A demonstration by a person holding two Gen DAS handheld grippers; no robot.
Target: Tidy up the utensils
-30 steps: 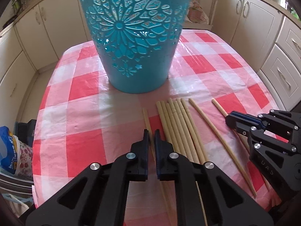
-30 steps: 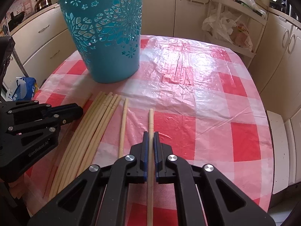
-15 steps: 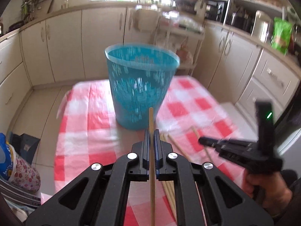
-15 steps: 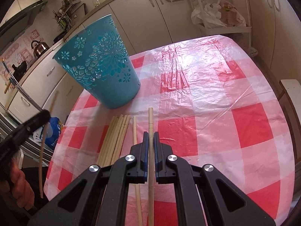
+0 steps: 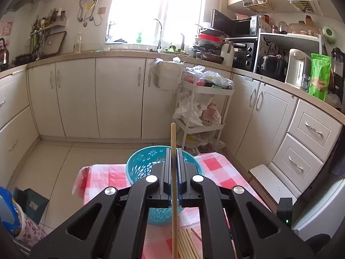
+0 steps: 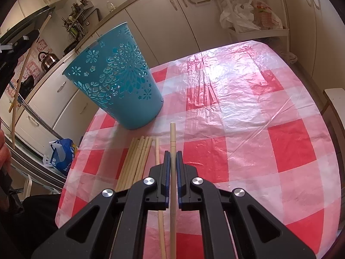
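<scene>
My left gripper (image 5: 173,151) is shut on a wooden chopstick (image 5: 173,138) and hangs high over the table. The blue cut-out basket (image 5: 140,166) stands right below it, partly hidden by the fingers. In the right wrist view that same chopstick (image 6: 20,69) slants at the far left, above the basket (image 6: 116,79). My right gripper (image 6: 171,154) is shut on a second chopstick (image 6: 172,136), low over the checked cloth (image 6: 258,129). A bundle of several chopsticks (image 6: 138,157) and a single one (image 6: 157,151) lie just to its left.
A white trolley (image 5: 204,108) loaded with plastic bags stands beyond the table's far edge. Cream cabinets run around the room. A blue bag (image 6: 62,155) sits on the floor at the table's left, and a white stool (image 6: 334,99) at its right.
The left gripper closed on a chopstick and lifted it high above the table, tipping upward. The right gripper kept hold of its chopstick, shifted slightly and rolled.
</scene>
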